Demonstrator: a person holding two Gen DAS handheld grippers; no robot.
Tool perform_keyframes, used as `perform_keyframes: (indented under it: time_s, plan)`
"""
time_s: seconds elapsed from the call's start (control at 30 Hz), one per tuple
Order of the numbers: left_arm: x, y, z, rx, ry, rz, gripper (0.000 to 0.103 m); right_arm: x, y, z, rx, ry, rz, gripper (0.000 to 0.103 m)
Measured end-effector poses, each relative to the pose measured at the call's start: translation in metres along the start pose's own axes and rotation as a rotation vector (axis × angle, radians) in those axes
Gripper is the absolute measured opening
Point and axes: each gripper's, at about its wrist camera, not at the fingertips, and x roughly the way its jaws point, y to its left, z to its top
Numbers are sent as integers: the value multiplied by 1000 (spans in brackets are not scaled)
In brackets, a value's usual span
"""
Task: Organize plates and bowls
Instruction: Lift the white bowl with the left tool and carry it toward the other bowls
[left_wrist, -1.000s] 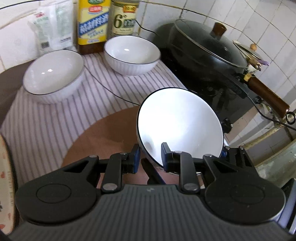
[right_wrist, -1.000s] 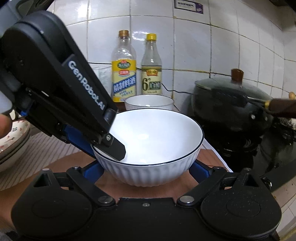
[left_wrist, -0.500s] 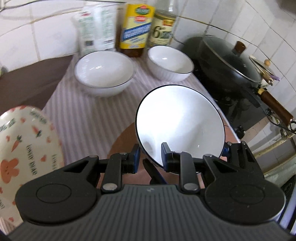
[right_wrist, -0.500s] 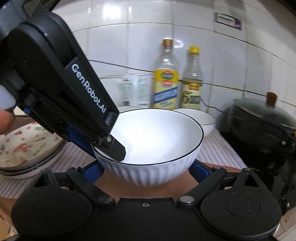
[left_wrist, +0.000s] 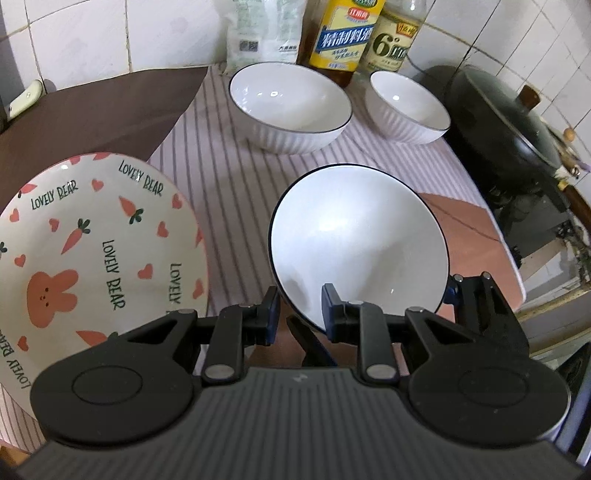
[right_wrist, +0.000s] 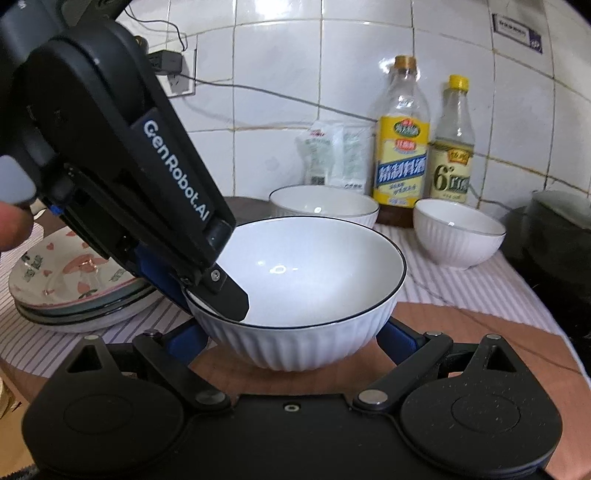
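Note:
A white ribbed bowl with a dark rim (left_wrist: 360, 245) (right_wrist: 306, 291) is held above the counter. My left gripper (left_wrist: 298, 312) is shut on its near rim, one finger inside and one outside; it shows in the right wrist view (right_wrist: 221, 291). My right gripper (right_wrist: 291, 341) has its fingers spread around the bowl's lower sides. A large white bowl (left_wrist: 290, 105) (right_wrist: 325, 206) and a smaller white bowl (left_wrist: 408, 105) (right_wrist: 458, 232) stand at the back. A stack of plates topped by a carrot-and-rabbit plate (left_wrist: 92, 251) (right_wrist: 74, 284) sits at the left.
The striped cloth (left_wrist: 229, 184) covers the counter. Two bottles (right_wrist: 400, 144) (right_wrist: 452, 144) and a white packet (right_wrist: 332, 155) stand against the tiled wall. A lidded black wok (left_wrist: 506, 122) sits on the stove at the right. A brown mat (right_wrist: 461, 332) lies under the held bowl.
Both grippers have carried the bowl to the left, away from the wok. The plate stack has come into fuller view at the left. The grips on the bowl are unchanged.

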Motion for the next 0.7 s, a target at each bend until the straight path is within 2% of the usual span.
perform_keyframes:
  time_s: [0.3,0.43,0.5,0.7]
  plan:
    - [11,7,-2,-30,26,-2,23,5,3,-3,24,68,2,99]
    - [9,10,-4,-39,20,14,33,-6,2,2,33,150,-27,100]
    - [4,12,-5,-43,19,-8,36,-19,1,4,34,142,-38,100]
    - [-23,14,-1,-21,-4,-7,41,-64,-10,21,109,56,-35,100]
